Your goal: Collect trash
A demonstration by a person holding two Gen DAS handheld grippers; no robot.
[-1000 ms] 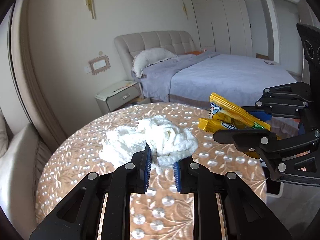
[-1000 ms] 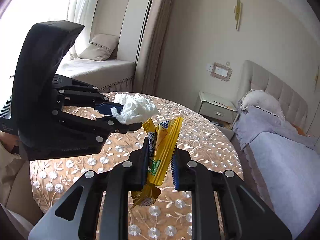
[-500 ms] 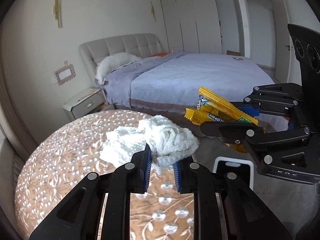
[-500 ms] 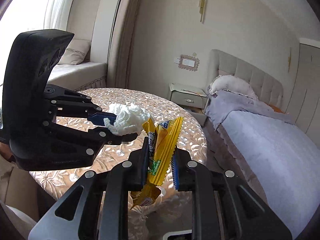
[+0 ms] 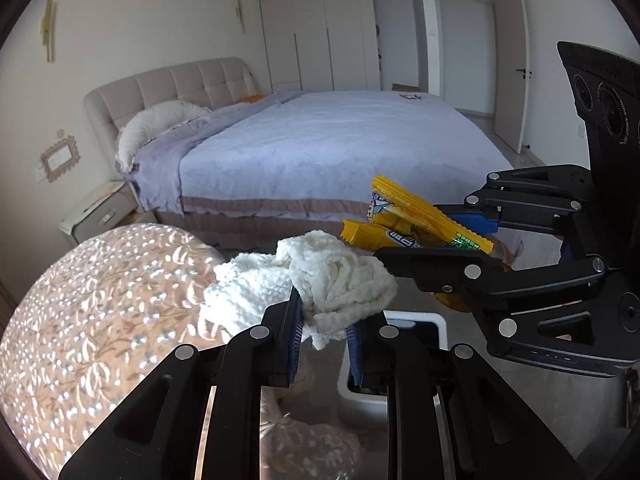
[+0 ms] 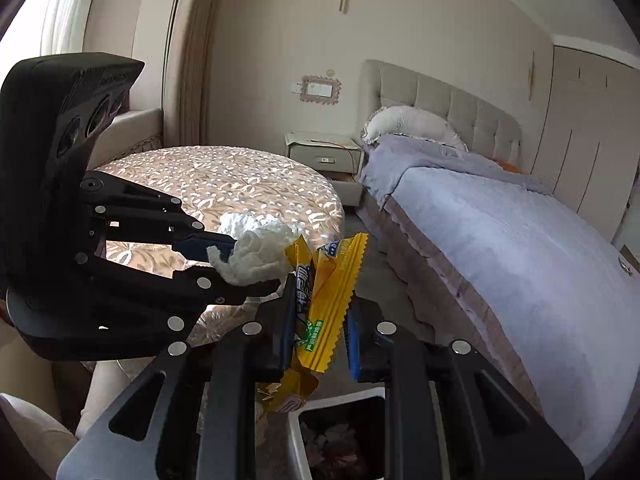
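A crumpled white paper towel (image 5: pixel 320 280) is clamped between the blue pads of the left tool (image 5: pixel 323 332) and is held in the air past the edge of the round table (image 5: pixel 100 320), which is covered by a floral patterned cloth. A yellow snack wrapper (image 6: pixel 324 300) is pinched in the right tool (image 6: pixel 318 328), its crimped edge standing upward and its lower end hanging below the pads. The two tools are held close together, the wad of towel just beside the wrapper's upper corner. Directly beneath both, a white trash bin (image 6: pixel 298 432) is seen on the floor, with dark scraps already lying inside. In the left wrist view the bin's rim (image 5: pixel 416 318) is partly hidden by the fingers and by the right tool's black linkage. Beyond, a bed (image 5: pixel 340 152) with a lilac cover and a tufted headboard is seen, a white pillow (image 6: pixel 412 122) at its head, and a nightstand (image 6: pixel 324 152) between table and bed. Wardrobe doors (image 5: pixel 320 24) line the far wall.
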